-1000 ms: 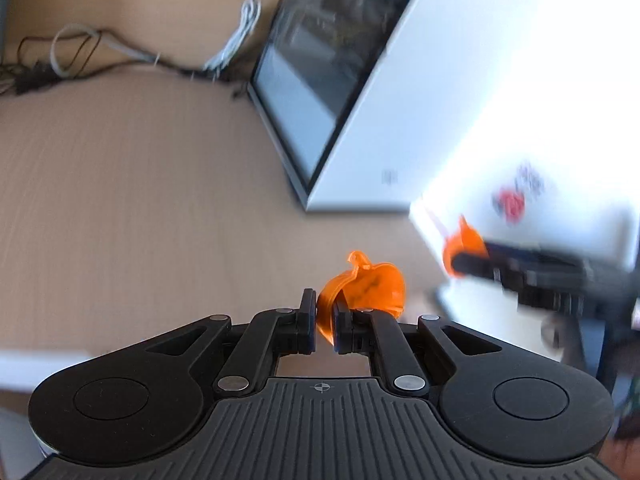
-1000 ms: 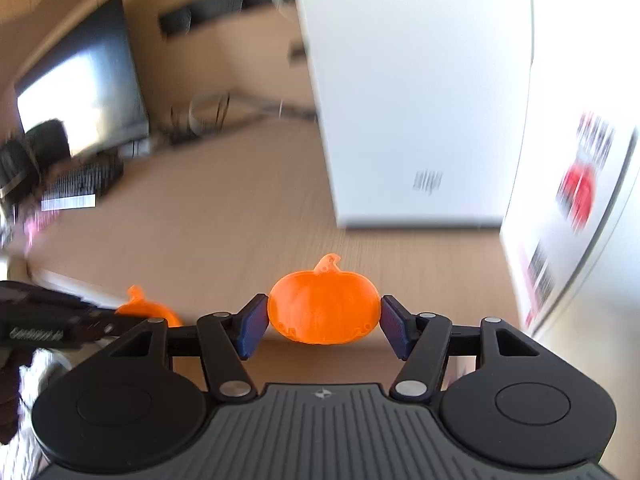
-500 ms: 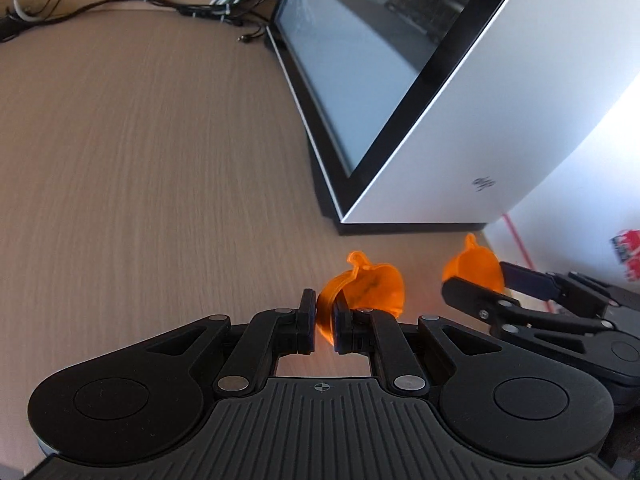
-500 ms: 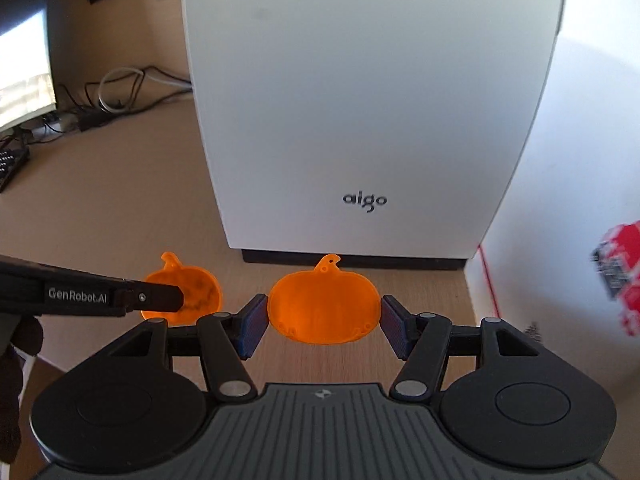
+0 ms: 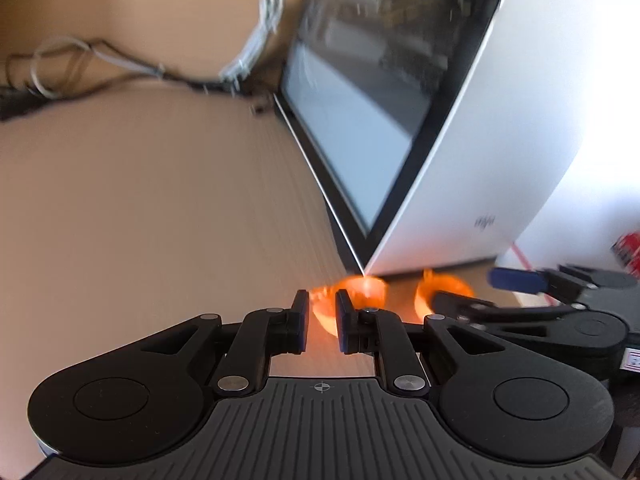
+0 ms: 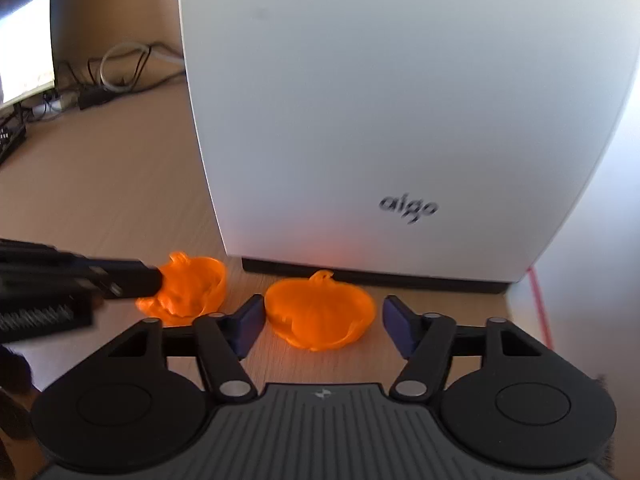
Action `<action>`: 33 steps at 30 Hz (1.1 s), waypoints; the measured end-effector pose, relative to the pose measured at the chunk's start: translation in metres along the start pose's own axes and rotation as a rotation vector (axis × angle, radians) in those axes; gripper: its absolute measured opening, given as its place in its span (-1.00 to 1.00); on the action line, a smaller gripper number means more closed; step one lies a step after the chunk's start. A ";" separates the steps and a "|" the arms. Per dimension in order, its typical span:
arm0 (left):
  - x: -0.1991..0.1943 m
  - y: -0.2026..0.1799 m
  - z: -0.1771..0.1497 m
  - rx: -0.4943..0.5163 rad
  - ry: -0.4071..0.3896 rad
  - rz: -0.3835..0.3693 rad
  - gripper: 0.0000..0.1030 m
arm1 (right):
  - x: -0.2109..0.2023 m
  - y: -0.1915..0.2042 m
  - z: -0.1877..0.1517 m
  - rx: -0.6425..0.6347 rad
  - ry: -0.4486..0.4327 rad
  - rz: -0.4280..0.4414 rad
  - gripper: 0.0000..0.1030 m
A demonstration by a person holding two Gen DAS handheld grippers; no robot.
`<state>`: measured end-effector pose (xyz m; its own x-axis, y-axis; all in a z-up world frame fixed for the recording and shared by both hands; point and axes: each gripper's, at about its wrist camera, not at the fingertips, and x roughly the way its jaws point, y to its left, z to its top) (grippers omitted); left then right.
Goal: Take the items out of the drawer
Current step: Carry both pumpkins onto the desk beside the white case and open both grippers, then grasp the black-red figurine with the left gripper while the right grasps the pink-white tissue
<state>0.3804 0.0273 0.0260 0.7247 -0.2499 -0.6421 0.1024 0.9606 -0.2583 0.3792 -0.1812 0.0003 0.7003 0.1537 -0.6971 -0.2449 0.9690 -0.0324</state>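
Pumpkin cutouts, two flat orange ones, are down on the desk (image 6: pixel 120 184) in front of the white computer case (image 6: pixel 400 120). One pumpkin (image 6: pixel 320 314) lies flat on the wood between the right claw (image 6: pixel 324 326) fingers, touching neither pad as far as the right wrist view shows; the claw stands wide, so this piece looks let go. The other pumpkin (image 6: pixel 188 290) sits just to its left, near the case's near left corner, with the left claw (image 5: pixel 322 322) around it. In the left wrist view that claw's fingers are narrow with a small gap, and the orange blur between them is too smeared to say whether the pads touch it; I cannot tell if it is gripped or freed. Judging by the low, side-by-side placement, both pieces are being set out together on open wood, well clear of the cables (image 6: pixel 120 68) at the far left.
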 end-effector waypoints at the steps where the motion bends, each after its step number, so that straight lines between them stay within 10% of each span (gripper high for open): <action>1: -0.010 0.003 0.003 0.000 -0.018 0.002 -0.71 | -0.011 -0.001 0.000 0.006 -0.020 -0.003 0.41; 8: -0.073 0.014 -0.029 0.042 0.012 -0.052 -0.71 | -0.081 -0.003 -0.030 0.047 -0.058 0.014 0.58; 18: -0.070 0.005 -0.132 0.173 0.422 -0.128 -0.71 | -0.105 0.007 -0.105 0.068 0.106 0.068 0.61; 33: -0.082 0.025 -0.142 0.142 0.447 -0.060 -0.70 | 0.025 0.093 -0.137 -0.029 0.578 0.260 0.45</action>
<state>0.2271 0.0541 -0.0304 0.3535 -0.3036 -0.8848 0.2499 0.9421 -0.2234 0.2821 -0.1140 -0.1183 0.1422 0.2459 -0.9588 -0.3817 0.9073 0.1761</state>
